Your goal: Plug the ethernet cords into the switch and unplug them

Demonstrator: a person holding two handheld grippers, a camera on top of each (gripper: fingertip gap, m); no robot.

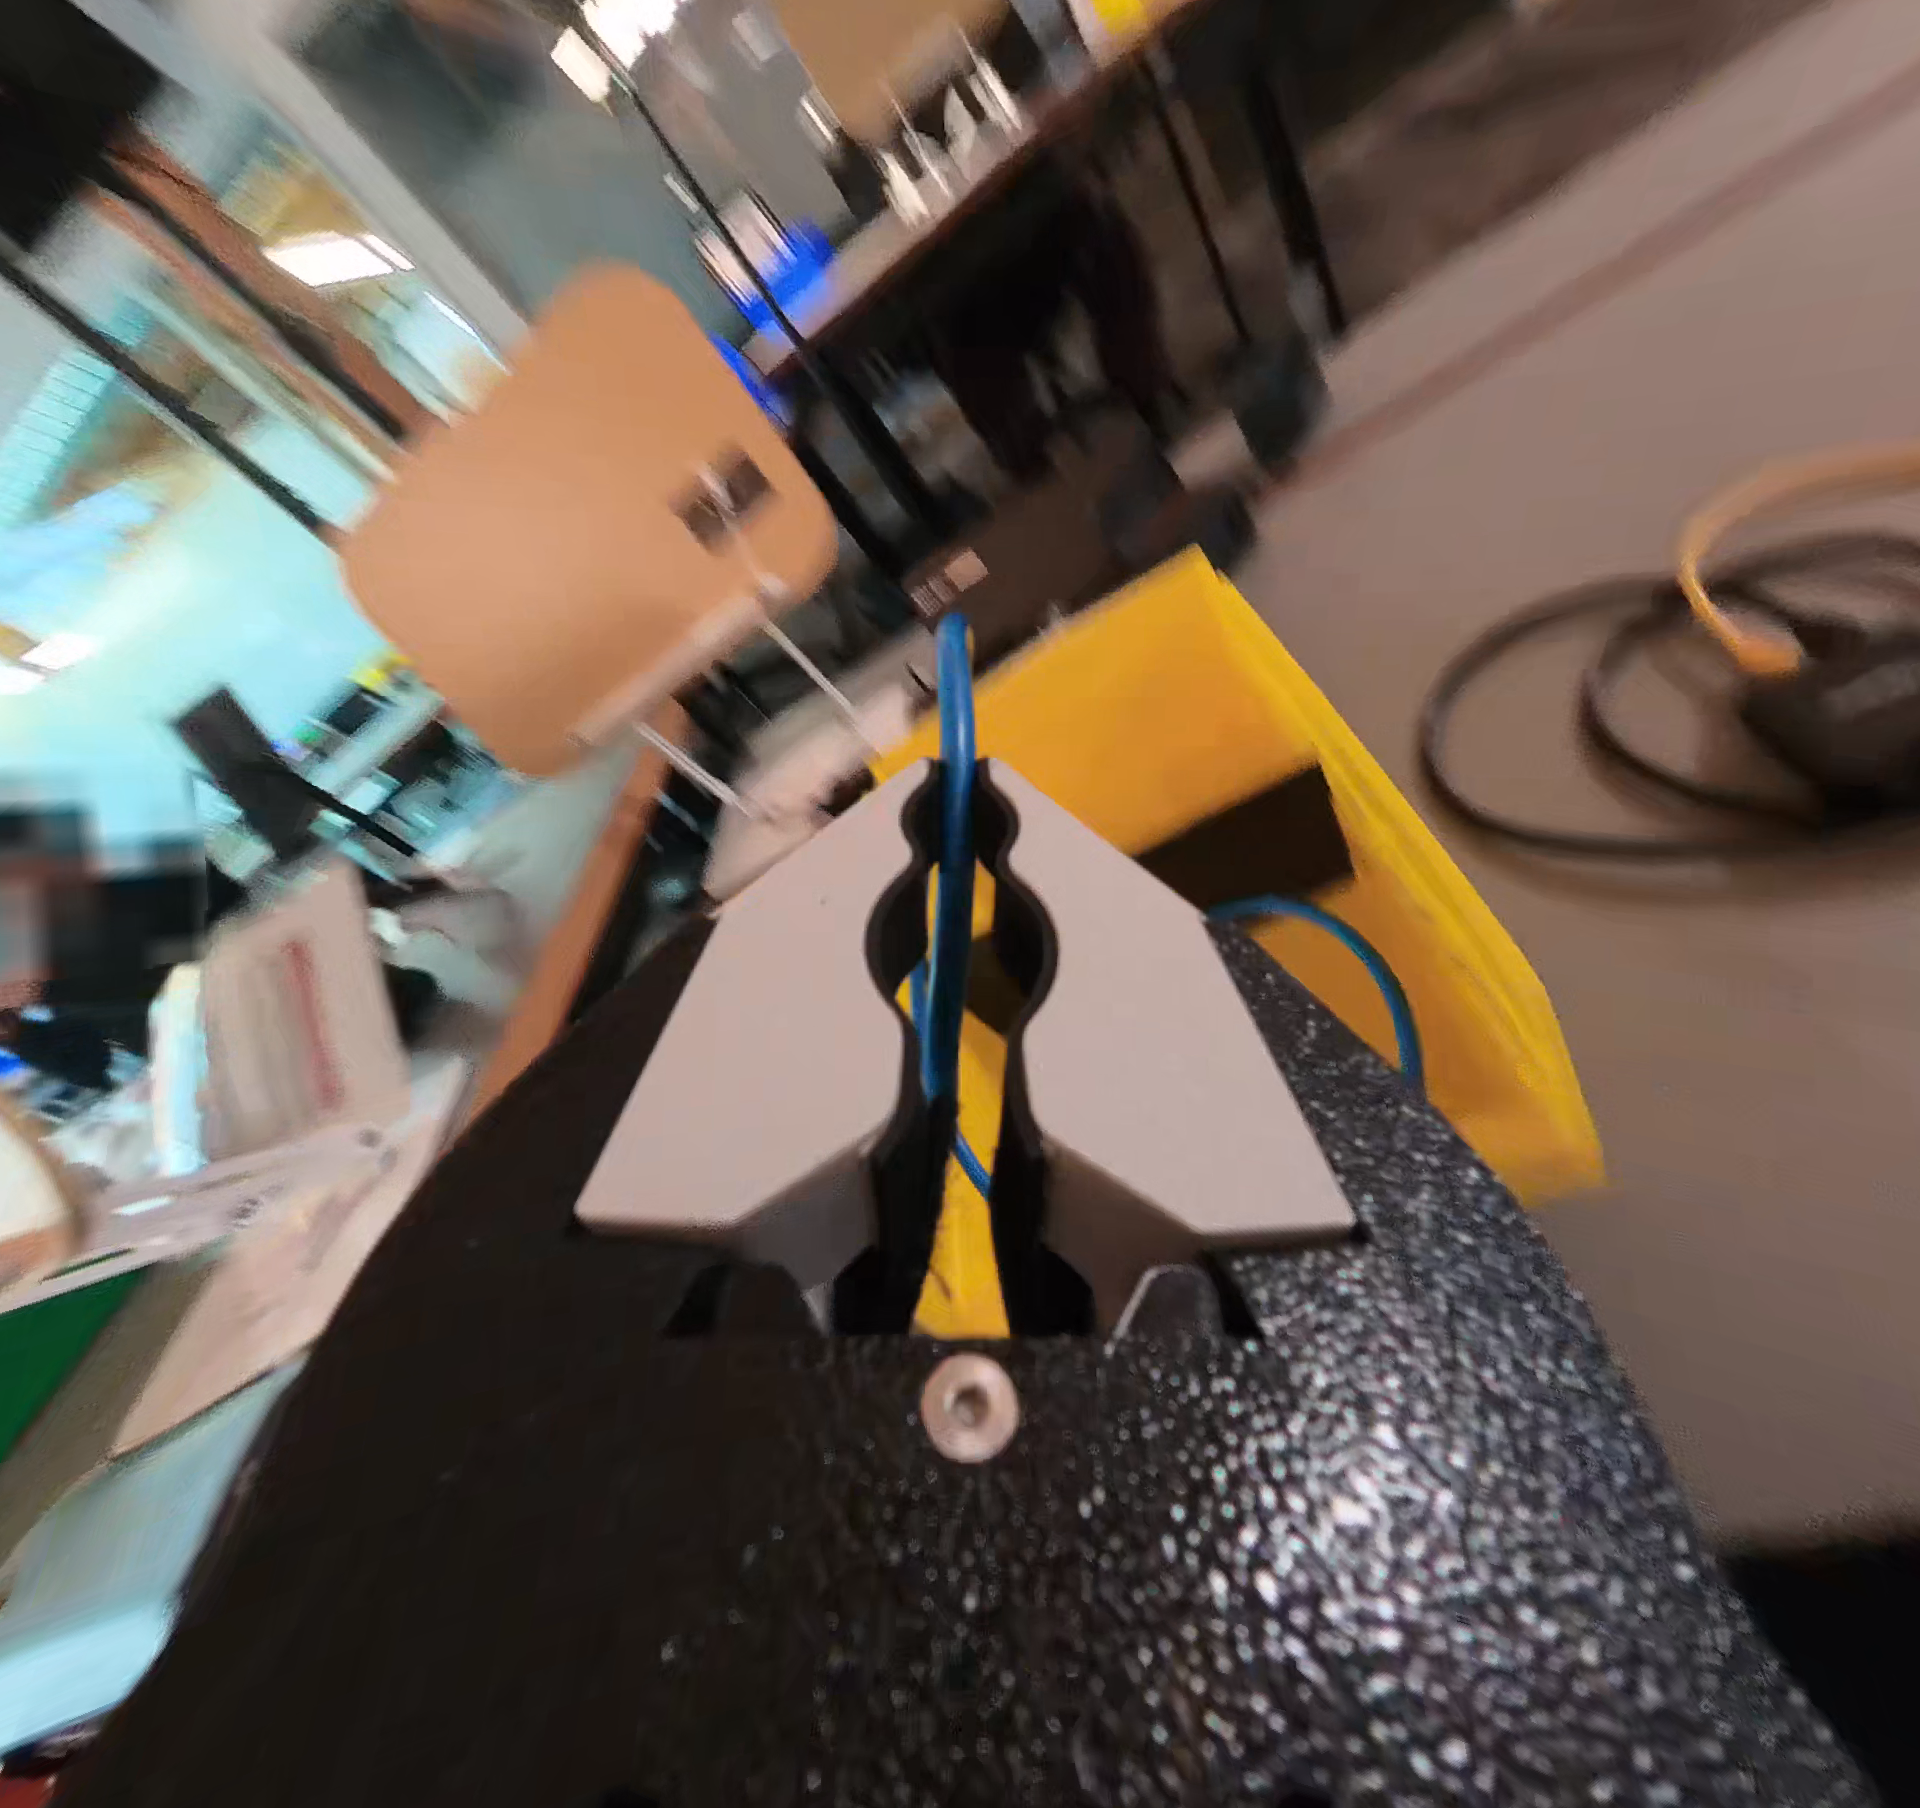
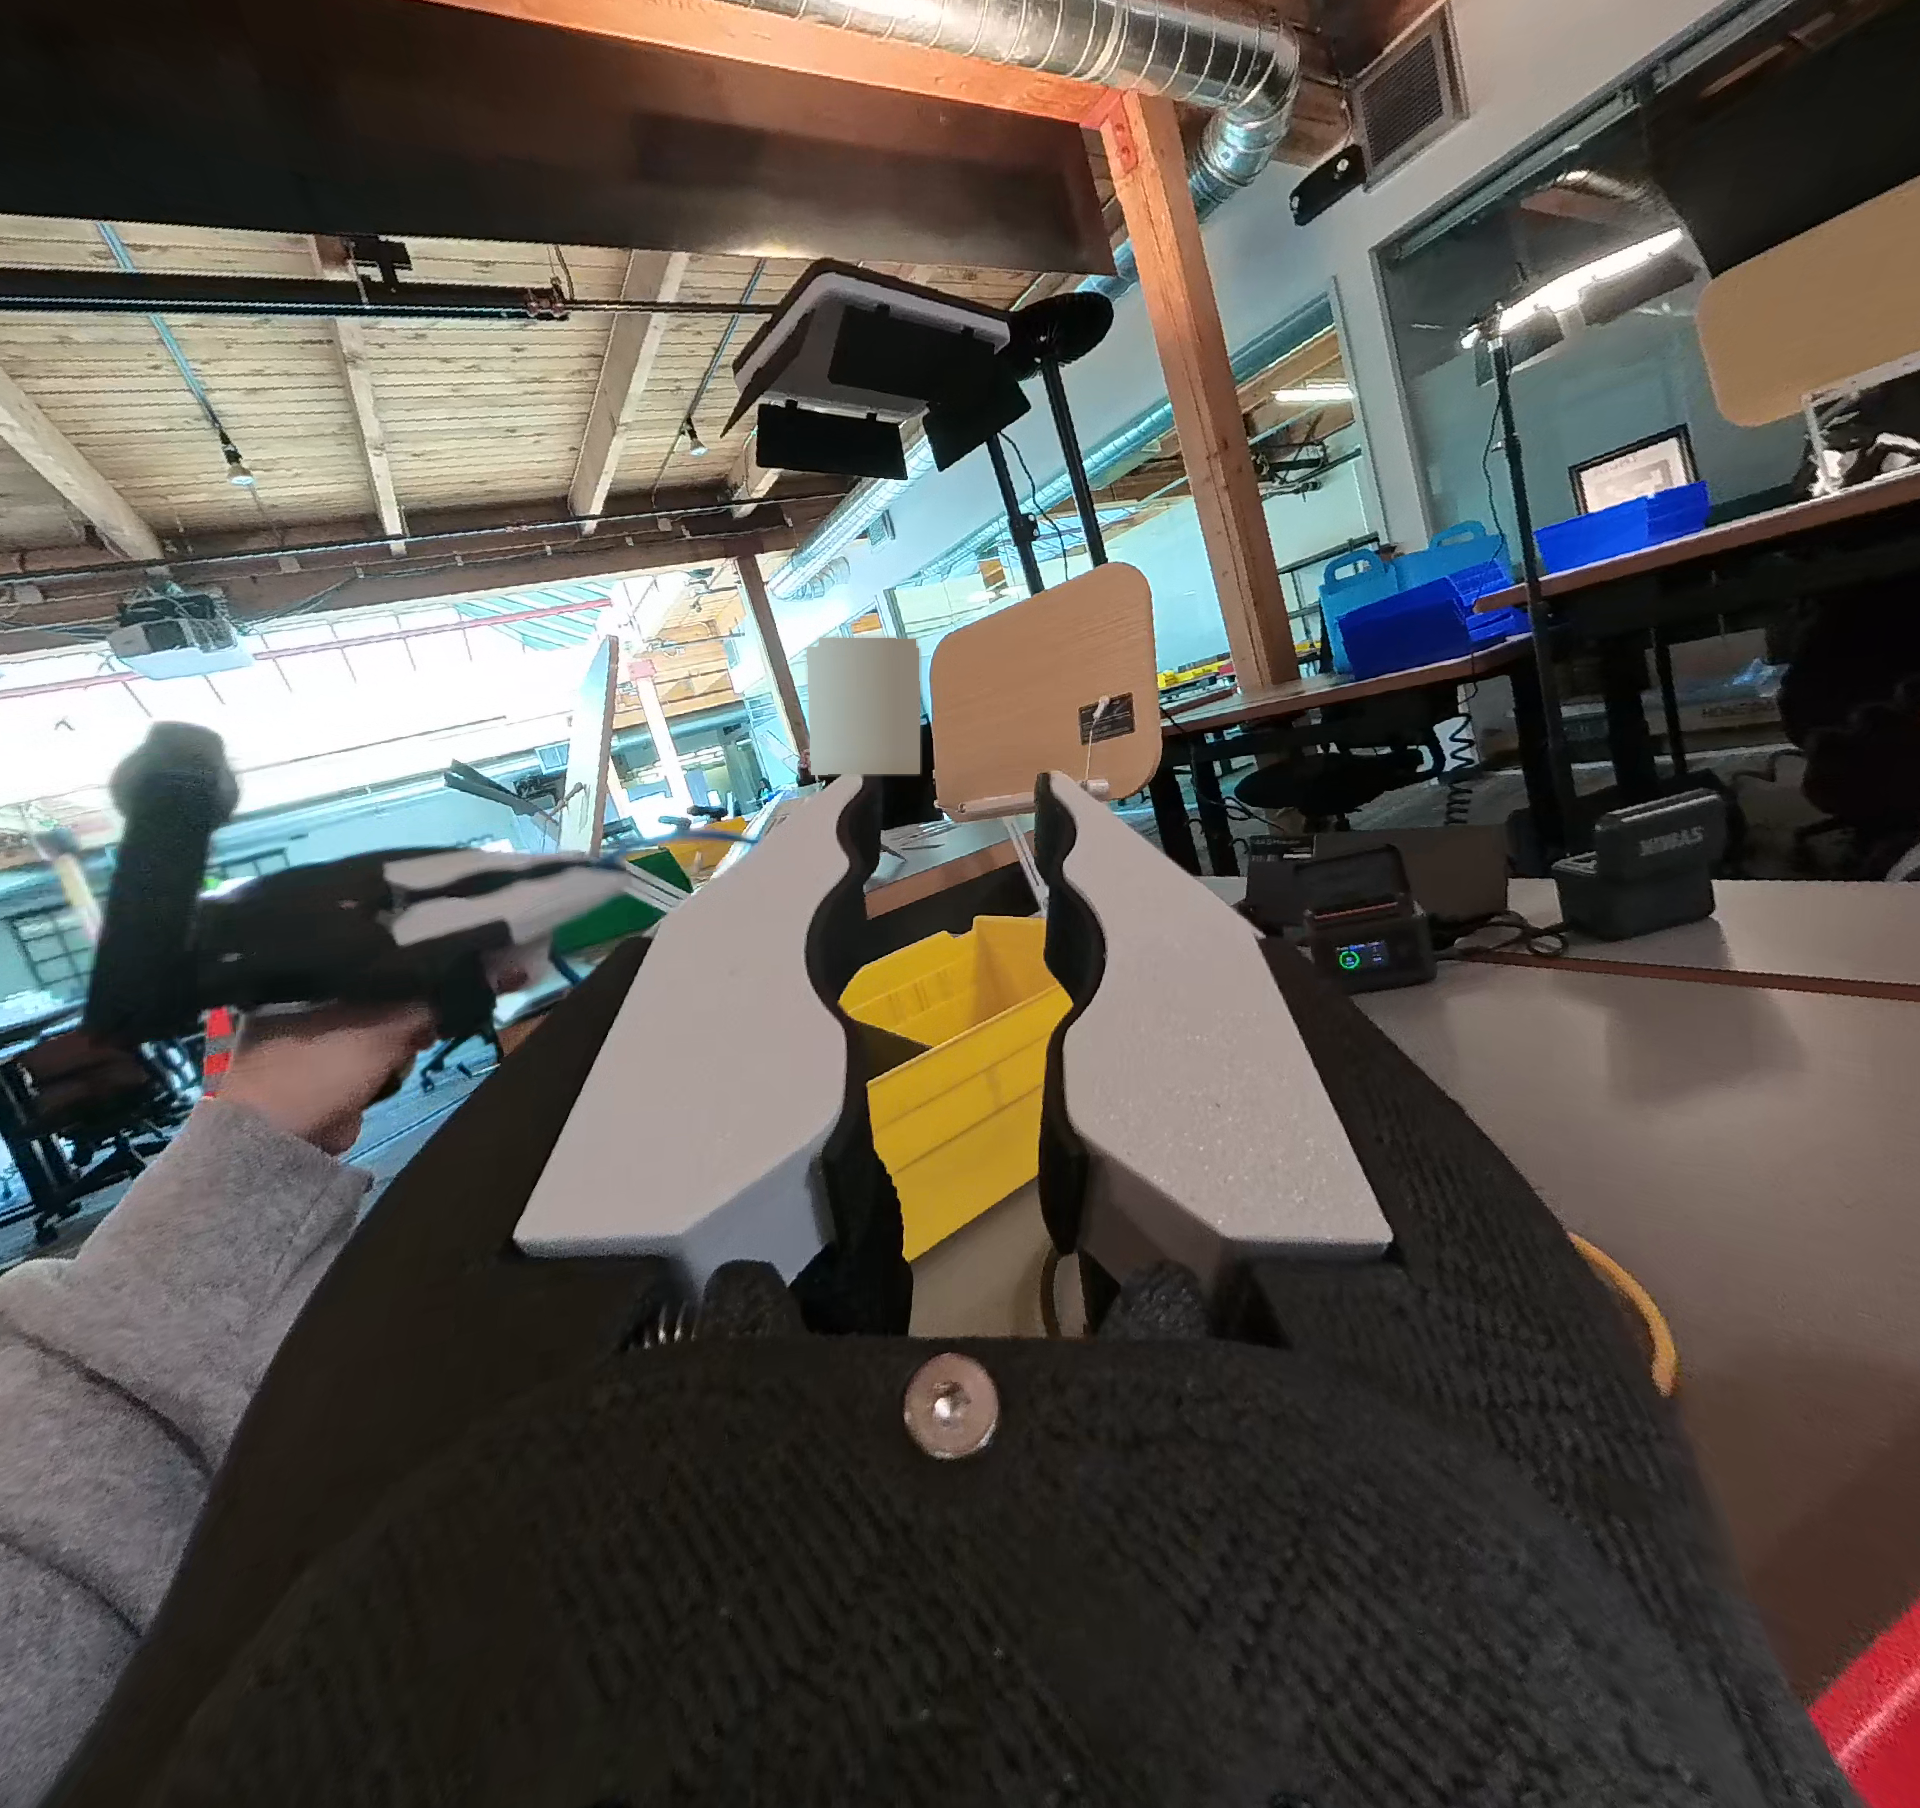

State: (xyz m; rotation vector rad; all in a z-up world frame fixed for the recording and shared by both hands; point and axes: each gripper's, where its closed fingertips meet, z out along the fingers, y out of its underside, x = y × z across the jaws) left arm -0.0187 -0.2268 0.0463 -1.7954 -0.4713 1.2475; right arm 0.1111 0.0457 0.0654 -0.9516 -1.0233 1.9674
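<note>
My left gripper [image 1: 958,771] is shut on a thin blue ethernet cord [image 1: 956,698]. The cord's clear plug [image 1: 943,586] sticks out past the fingertips, and the cord trails back into a yellow bin [image 1: 1143,698]. The view is motion-blurred. My right gripper [image 2: 951,792] is open and empty, raised over the same yellow bin [image 2: 966,1062]. The left gripper [image 2: 582,880] shows at the left in the right wrist view, held by a hand in a grey sleeve. A dark box [image 1: 1860,698] sits among coiled cords on the table; I cannot tell if it is the switch.
Black coiled cables [image 1: 1538,719] and a yellow cord [image 1: 1714,574] lie on the grey table [image 2: 1662,1083]. A wooden chair back [image 2: 1044,688] stands beyond the bin. Black charger boxes [image 2: 1366,917] sit at the table's far side. Blue bins [image 2: 1423,605] are on a farther desk. About 30 centimeters separates my left fingertips from my right.
</note>
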